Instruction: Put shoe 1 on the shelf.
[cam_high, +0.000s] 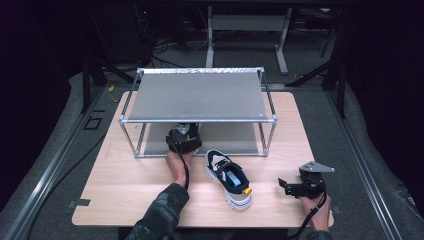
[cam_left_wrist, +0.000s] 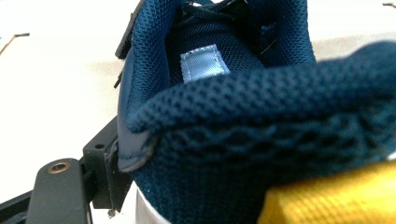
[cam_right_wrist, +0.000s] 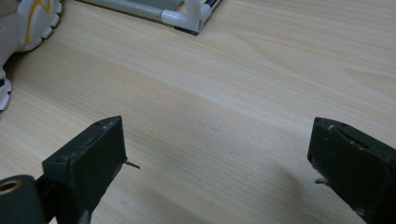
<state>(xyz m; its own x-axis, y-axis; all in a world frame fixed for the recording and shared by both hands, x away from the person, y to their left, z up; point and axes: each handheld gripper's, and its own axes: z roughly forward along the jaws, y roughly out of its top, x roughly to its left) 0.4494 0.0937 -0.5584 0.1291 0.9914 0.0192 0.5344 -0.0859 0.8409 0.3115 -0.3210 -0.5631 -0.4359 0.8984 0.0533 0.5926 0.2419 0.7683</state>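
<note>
Shoe (cam_left_wrist: 224, 140), navy mesh with a yellow heel tab, sits clamped at its heel collar in the left tool (cam_high: 183, 140), which reaches under the front edge of the two-tier shelf rack (cam_high: 195, 95) at the back of the counter (cam_high: 125, 185). In the left gripper view its dark opening and a pale blue insole label sit right at the lens, with one black jaw pressed against the collar's outer side; the other jaw is hidden, probably inside the shoe. A second shoe (cam_high: 229, 178), white-soled and navy, lies on the counter in front of the rack, between the two hands, touching neither tool. That makes two shoes. The rack's upper shelf is bare. The right tool (cam_right_wrist: 219, 163) rests at the counter's right front, jaws spread wide over bare wood
</note>
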